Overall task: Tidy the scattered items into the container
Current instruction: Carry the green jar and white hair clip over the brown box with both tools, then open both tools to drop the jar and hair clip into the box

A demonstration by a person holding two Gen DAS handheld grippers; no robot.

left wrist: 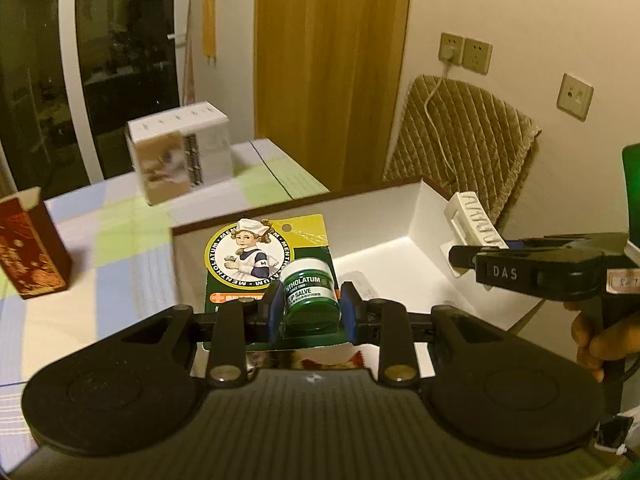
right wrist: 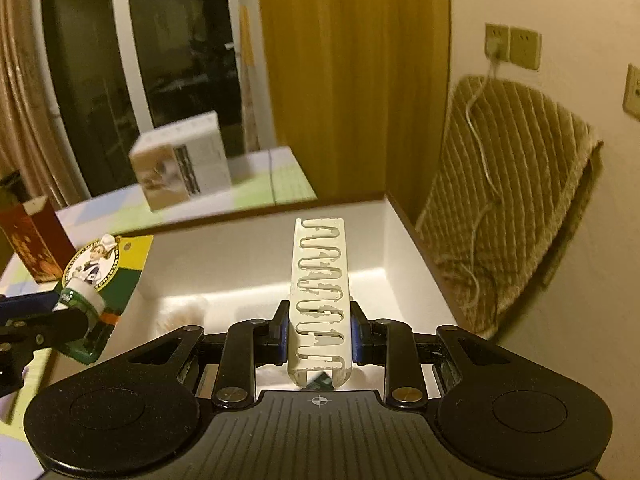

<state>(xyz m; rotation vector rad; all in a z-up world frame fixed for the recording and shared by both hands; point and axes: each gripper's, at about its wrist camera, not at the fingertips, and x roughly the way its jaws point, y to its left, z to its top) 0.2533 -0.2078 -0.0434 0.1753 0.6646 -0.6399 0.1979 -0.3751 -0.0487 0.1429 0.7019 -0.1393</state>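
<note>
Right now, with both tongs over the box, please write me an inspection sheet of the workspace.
Surface: table with a pastel checked cloth.
Job's things: lip salve pack and white slotted piece, both held above the white box; the box has pale things on its floor, too blurred to name.
Clutter: red carton and white carton on the cloth.
Grippers: left tongs shut on the salve jar; right tongs shut on the slotted piece.
Cables: white cord from a wall socket down over a quilted pad.
Surroundings: wooden panel, dark window.
</note>
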